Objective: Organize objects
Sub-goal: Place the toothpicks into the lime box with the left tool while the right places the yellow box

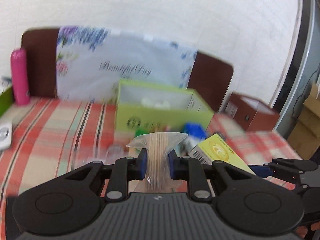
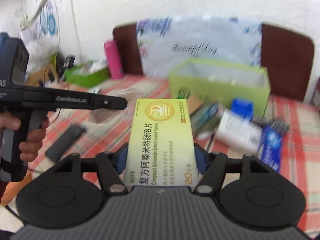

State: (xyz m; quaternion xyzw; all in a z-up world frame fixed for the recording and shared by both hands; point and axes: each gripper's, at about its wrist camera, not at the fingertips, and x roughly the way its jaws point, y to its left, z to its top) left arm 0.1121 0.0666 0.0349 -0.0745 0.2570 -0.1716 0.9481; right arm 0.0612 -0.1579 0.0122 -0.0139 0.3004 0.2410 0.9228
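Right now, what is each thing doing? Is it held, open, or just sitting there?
Left gripper: shut on the stick pack.
Stick pack: held, off the table.
Right gripper: shut on the pill box.
Pill box: held, closed.
Green box: open on top, small white things inside.
Pink bottle: standing upright.
White bottle: lying on its side, blue cap on.

The yellow medicine box (image 2: 161,140) reads "复方阿嗪米特肠溶片", "Compound Azintamide Enteric-coated Tablets" and "20"; its smaller print is too fine to read. The left gripper (image 2: 112,102), seen from the right wrist, carries "GenRobot.AI" on its side. The floral bag (image 1: 124,64) bears a script resembling "Beautiful Day", blurred.
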